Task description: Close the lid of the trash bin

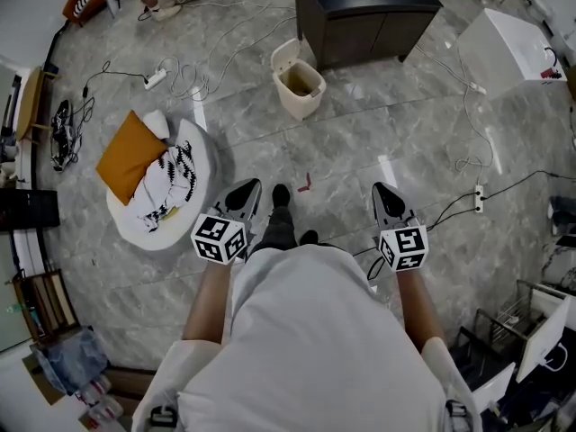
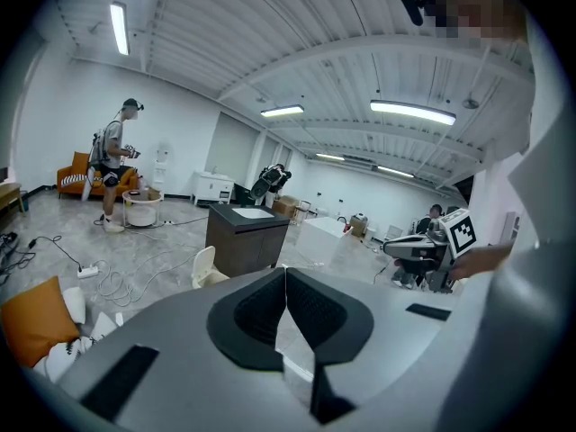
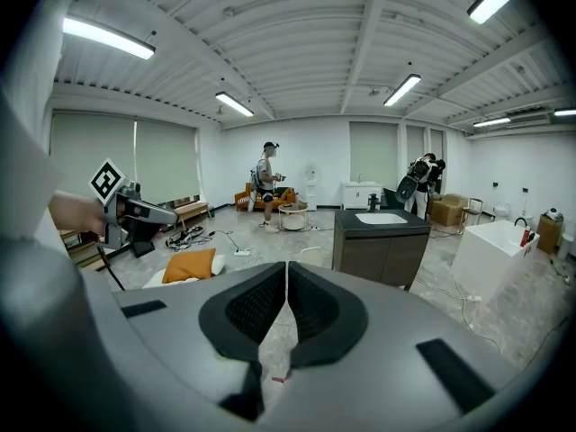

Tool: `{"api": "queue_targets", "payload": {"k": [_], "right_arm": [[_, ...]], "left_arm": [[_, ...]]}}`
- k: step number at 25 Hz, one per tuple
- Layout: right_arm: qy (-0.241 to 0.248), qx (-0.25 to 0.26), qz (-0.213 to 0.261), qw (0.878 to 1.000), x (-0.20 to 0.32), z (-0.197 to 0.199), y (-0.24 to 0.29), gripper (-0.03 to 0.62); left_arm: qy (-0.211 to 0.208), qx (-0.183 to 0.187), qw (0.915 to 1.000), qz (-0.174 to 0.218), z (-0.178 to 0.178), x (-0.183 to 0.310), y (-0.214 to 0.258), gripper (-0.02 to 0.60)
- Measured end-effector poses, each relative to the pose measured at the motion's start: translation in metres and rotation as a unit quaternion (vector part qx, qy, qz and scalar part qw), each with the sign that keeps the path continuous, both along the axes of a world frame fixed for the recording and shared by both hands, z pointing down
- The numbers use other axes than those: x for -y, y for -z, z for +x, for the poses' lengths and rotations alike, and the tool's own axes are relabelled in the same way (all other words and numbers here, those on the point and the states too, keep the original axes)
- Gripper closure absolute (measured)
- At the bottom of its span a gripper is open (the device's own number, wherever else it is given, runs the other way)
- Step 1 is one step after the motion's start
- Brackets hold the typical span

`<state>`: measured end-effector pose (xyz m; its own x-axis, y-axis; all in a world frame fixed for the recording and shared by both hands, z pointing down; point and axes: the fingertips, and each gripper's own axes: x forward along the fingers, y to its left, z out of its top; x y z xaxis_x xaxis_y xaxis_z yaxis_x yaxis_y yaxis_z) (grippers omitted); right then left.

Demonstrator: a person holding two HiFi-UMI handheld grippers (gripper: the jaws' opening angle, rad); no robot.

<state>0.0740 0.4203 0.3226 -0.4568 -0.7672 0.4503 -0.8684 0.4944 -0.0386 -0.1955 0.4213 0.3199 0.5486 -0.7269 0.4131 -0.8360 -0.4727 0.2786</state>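
1. Bin (image 1: 304,100) stands on the floor (image 1: 360,124) in the upper middle of the head view, just beside the left front corner of a dark cabinet (image 1: 364,21). Its lid (image 1: 285,57) is tipped up at the bin's upper-left edge, so the mouth gapes and the task is not yet done.
2. Left tool (image 1: 251,185) is clenched on nothing; in its own view the jaws meet along one line. Right tool (image 1: 379,187) is clenched and empty in the same way. That likely suits the job, since a lid needs a push rather than a grip.
3. Both tools sit low in the frame's centre, in front of the person, pointing up-frame toward the bin and well apart from it. This reads as an approach, with no contact yet.
4. Since the lid leans away on the bin's far-left side, a tool would probably have to reach past its top edge and tip it toward the mouth.
5. Cables (image 1: 193,75) loop left of the bin and a cushion (image 1: 130,156) lies at mid-left, both off the straight line to the bin, so they look unlikely to hinder.
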Motion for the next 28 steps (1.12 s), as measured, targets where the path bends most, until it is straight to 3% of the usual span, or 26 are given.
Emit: {"api": "queue_targets", "payload": {"k": [17, 28], "right_arm": [[-0.018, -0.019, -0.029, 0.999, 0.104, -0.035, -0.011, 0.562], [-0.049, -0.037, -0.04, 0.997, 0.163, -0.06, -0.014, 0.562]], "left_arm": [[-0.02, -0.003, 0.9996, -0.02, -0.036, 0.121, -0.018, 0.565], [-0.056, -0.001, 0.9982, -0.022, -0.063, 0.201, -0.029, 0.565]]}}
